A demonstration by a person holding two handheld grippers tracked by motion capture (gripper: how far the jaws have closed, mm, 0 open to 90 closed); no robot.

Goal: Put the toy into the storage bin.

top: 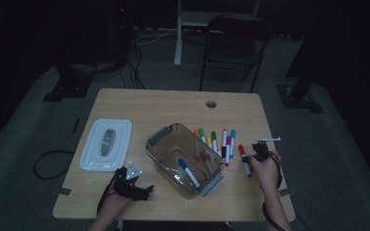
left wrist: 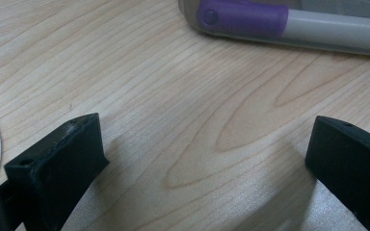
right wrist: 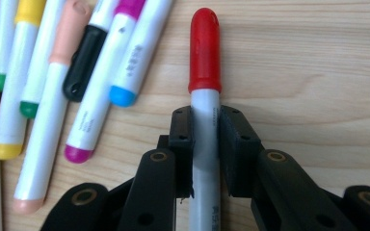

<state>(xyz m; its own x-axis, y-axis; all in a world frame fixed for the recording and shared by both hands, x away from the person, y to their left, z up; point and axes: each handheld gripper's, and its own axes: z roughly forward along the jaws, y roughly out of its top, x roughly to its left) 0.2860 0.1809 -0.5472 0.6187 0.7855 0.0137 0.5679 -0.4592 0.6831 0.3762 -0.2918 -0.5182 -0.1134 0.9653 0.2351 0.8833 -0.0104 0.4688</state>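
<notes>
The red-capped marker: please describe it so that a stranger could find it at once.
On the wooden table, look right of the clear plastic box, past the row of markers. The red-capped marker lies alone beside them, its white barrel clamped in the right tool.

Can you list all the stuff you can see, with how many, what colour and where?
table: one, light wood, under everything
lid: one, white, on the table's left part
bin: one, clear grey, lid off, middle of the table
blue-capped marker: one, white barrel, inside the bin
red-capped marker: one, on the table right of the loose markers, gripped on its barrel
loose markers: a row in mixed cap colours, between the bin and the red-capped marker
chair: one, dark, behind the table
left gripper: black, open, near the table's front left
right gripper: black, fingers shut on the red-capped marker
</notes>
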